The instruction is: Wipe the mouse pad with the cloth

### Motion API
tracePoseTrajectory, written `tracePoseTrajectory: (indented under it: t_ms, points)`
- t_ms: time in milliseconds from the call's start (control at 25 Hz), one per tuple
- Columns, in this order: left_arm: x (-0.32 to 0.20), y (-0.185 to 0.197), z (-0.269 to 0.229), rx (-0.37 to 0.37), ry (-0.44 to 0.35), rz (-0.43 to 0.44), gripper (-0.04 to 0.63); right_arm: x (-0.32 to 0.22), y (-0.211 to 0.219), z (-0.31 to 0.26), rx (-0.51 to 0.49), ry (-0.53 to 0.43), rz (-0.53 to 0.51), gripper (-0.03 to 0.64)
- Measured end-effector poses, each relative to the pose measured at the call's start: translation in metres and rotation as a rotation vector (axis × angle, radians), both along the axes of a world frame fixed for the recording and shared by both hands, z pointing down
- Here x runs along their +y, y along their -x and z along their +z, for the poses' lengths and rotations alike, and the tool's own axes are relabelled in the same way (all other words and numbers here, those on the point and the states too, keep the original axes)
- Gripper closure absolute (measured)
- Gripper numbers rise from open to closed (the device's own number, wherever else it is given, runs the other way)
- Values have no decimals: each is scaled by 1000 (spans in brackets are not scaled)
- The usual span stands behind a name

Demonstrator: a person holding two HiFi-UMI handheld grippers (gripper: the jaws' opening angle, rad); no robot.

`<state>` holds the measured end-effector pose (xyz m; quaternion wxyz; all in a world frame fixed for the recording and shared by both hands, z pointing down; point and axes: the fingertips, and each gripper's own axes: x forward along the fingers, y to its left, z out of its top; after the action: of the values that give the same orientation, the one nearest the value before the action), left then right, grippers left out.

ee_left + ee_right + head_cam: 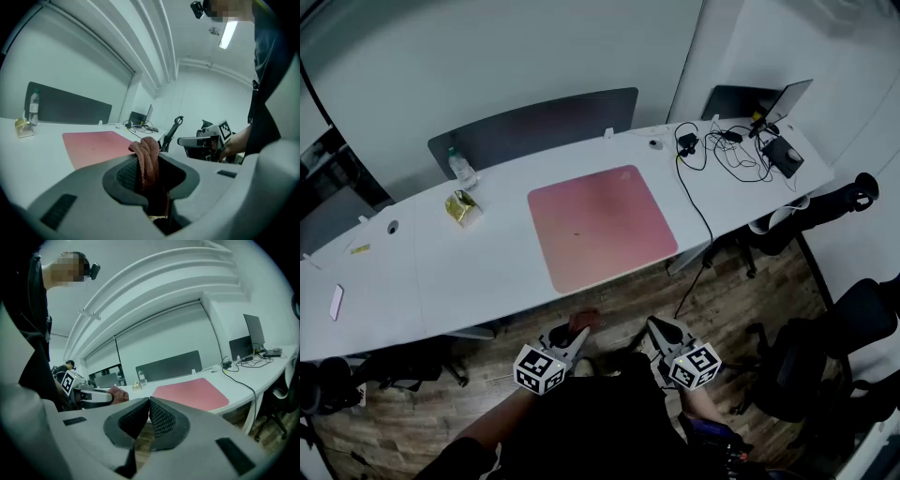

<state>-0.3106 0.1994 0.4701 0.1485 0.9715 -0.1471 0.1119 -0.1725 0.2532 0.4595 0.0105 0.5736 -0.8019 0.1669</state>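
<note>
Stretching from the left edge of the head view to its upper right, a long white table [469, 272] stands in a pale-walled room over a wooden floor [628, 300]. The pink mouse pad [600, 225] lies flat near the centre of the frame, by the table's lower edge. A clear bottle [461, 169] and a small yellow pack [464, 208] sit to its upper left, and a tangle of black cables [731, 150] and a laptop [787, 98] sit at the upper right. Both grippers hang at the bottom centre of the frame, off the table, below the pad. The left gripper [147, 173] is clamped on a bunched reddish-brown cloth [147, 157], which sticks up between its jaws. The right gripper [149, 416] has its jaws pressed together with nothing in them.
</note>
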Motion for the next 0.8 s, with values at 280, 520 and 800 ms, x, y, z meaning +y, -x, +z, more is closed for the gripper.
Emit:
tracePoseTrajectory:
  t_ms: [280,520,800]
  points:
    - [1,5,0,8,-2,1,511,8,6,-2,2,-10,12,591]
    - [3,7,-1,16,0,1,511,10,6,-8,-2,-29,28,591]
    - [0,3,-1,23,10,-5,511,12,0,-11,4,-31,45,591]
